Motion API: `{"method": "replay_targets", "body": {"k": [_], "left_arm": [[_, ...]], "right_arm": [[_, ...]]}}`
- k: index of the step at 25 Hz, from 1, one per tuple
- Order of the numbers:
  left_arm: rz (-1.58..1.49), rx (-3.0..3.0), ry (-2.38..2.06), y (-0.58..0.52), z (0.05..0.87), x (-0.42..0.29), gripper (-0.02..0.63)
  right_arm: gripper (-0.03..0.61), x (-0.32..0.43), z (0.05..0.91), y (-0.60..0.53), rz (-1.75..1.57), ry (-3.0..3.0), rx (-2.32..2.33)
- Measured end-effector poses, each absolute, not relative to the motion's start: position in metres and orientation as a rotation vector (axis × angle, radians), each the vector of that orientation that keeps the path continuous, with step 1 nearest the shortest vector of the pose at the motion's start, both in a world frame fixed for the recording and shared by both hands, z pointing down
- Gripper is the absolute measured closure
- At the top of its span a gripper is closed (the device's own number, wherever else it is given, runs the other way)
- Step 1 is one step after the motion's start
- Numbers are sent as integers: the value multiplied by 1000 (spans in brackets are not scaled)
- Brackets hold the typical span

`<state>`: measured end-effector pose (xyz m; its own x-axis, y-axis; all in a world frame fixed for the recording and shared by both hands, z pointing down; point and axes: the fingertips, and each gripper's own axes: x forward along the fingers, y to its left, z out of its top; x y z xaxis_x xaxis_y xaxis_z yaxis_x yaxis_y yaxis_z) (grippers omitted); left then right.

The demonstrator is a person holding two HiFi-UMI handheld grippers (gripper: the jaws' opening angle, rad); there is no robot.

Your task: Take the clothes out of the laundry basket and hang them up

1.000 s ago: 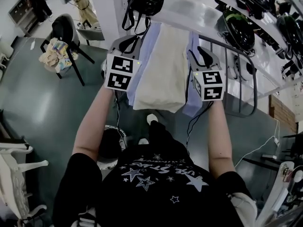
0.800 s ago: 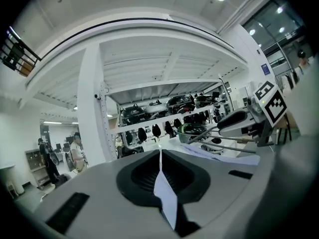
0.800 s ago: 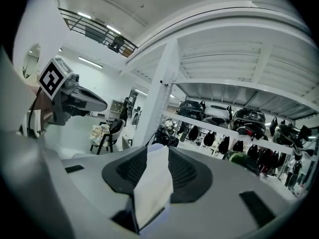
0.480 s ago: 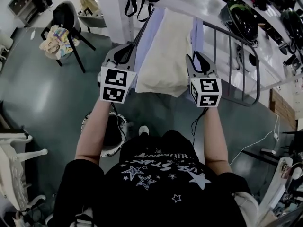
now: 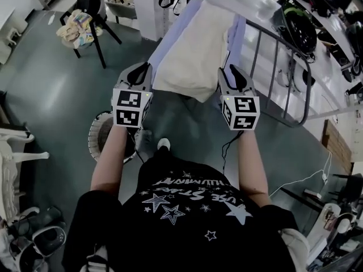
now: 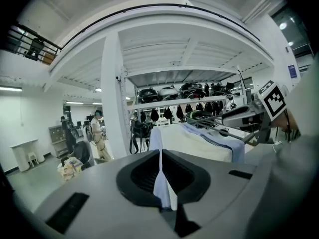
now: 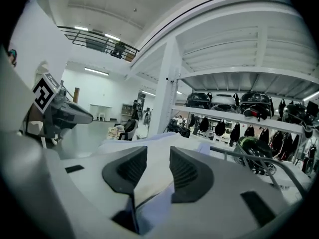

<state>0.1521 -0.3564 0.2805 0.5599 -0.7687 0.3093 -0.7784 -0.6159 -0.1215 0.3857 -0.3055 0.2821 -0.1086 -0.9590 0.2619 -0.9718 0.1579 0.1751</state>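
A cream garment and a pale blue shirt hang side by side on the grey rail. Just below their hems, my left gripper is shut with nothing held. Only a sliver of the hanging blue shirt shows past its closed pads. Under the blue shirt's right edge, my right gripper is open. Its jaws stand apart, and cream and blue cloth shows through the gap without being pressed. The round white laundry basket sits on the floor under my left forearm, partly hidden.
A black chair draped with cloth stands at the far left. Shelves with helmets run behind the rail. A white chair and shoes sit at the left edge. A white pillar rises left of the rack.
Both grippers have come down and back from the hanging clothes toward my body. The basket shows more fully under the left arm.
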Motion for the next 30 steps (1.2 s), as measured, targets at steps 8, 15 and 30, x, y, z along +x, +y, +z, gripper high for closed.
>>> {"method": "replay_targets", "body": {"k": [8,15,30], "left_arm": [[536,2593,-1533,-268,303,130,581],[553,2431,-1687,-180,315,105,581],[681,2041,-1866,-29,394,24,581]], "right_arm": [[436,375,300,-247,62,-2257,1734],[436,350,314,-186,61,-2369,1553],[436,263,424,-105,187,-2455,1128]]}}
